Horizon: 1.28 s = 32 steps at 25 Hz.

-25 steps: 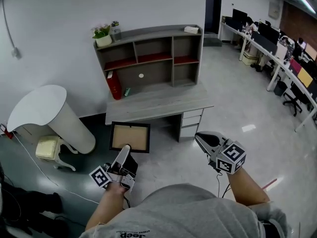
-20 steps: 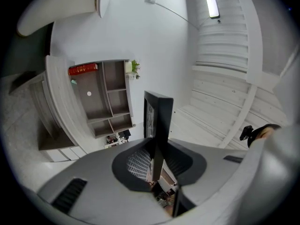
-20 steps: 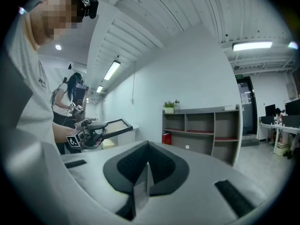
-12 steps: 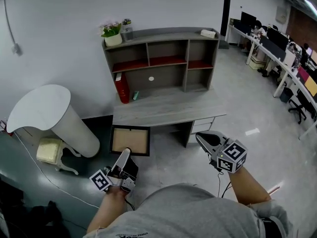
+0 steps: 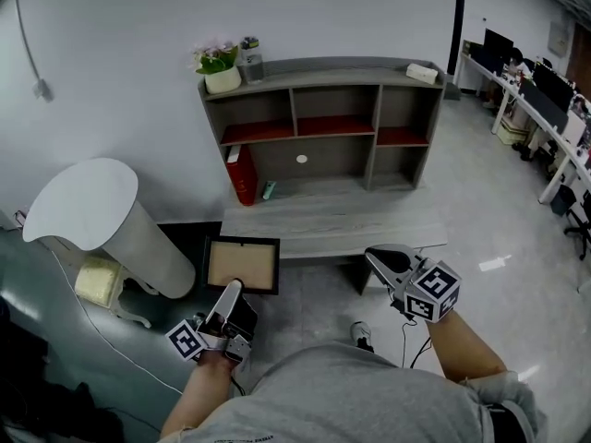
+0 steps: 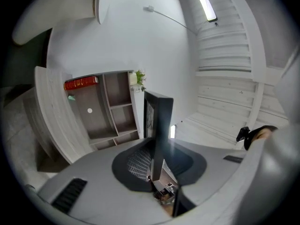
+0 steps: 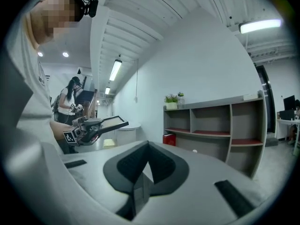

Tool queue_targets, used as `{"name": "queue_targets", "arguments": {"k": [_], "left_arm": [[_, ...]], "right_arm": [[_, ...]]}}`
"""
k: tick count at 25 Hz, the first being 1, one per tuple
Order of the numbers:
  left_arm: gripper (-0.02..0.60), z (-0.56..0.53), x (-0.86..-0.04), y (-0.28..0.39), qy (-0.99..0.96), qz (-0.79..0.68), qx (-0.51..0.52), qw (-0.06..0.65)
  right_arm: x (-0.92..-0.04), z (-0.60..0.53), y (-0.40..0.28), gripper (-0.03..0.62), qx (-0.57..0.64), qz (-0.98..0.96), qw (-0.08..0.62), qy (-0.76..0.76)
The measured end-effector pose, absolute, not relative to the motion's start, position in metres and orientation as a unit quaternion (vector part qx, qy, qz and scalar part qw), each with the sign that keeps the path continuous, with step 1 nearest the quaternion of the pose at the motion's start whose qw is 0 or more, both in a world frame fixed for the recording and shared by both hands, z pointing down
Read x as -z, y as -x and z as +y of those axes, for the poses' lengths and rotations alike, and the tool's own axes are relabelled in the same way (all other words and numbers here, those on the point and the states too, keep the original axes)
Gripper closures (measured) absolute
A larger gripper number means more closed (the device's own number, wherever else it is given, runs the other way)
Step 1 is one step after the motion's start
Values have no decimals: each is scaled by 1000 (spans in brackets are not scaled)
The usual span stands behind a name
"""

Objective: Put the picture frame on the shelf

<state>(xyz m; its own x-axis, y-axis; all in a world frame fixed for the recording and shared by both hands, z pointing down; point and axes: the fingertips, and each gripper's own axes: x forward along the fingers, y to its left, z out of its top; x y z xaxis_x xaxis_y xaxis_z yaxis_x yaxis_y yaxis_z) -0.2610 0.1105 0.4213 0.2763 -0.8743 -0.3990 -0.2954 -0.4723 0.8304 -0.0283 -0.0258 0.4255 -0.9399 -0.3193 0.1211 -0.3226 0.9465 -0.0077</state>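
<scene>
A black picture frame (image 5: 242, 264) with a tan panel is held flat, low in front of the grey desk (image 5: 332, 220). My left gripper (image 5: 232, 291) is shut on its near edge. In the left gripper view the frame (image 6: 158, 121) stands edge-on between the jaws, and the grey shelf unit (image 6: 110, 109) lies beyond it. The shelf unit (image 5: 323, 123) sits on the desk against the white wall. My right gripper (image 5: 386, 257) hovers at the desk's front right with its jaws shut on nothing. The right gripper view shows the shelf unit (image 7: 213, 125) ahead, with the left gripper and frame (image 7: 105, 123) off to the left.
A red book (image 5: 243, 173) and a small white disc (image 5: 302, 159) are in the shelf's lower bay. A flower pot (image 5: 220, 67) and a white box (image 5: 423, 72) sit on top. A white round-topped stand (image 5: 88, 210) and a cream stool (image 5: 102, 280) are at the left. Office desks (image 5: 545, 90) line the right.
Both grippers and the held frame have come closer to the desk and shelf, which now fill more of the head view. The grip on the frame is unchanged.
</scene>
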Motion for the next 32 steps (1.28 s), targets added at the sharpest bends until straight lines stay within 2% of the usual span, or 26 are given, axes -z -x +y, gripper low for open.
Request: {"name": "queue_targets", "arguments": {"k": [16, 24, 32], "left_arm": [[491, -145, -380, 231, -704, -425, 503, 267], [492, -213, -364, 215, -708, -425, 498, 266], [491, -250, -359, 231, -716, -410, 494, 275]], "right_arm": [[-406, -312, 19, 577, 2, -994, 52, -93], [-416, -376, 22, 577, -15, -996, 47, -79], [-421, -397, 44, 577, -11, -995, 51, -85]]}}
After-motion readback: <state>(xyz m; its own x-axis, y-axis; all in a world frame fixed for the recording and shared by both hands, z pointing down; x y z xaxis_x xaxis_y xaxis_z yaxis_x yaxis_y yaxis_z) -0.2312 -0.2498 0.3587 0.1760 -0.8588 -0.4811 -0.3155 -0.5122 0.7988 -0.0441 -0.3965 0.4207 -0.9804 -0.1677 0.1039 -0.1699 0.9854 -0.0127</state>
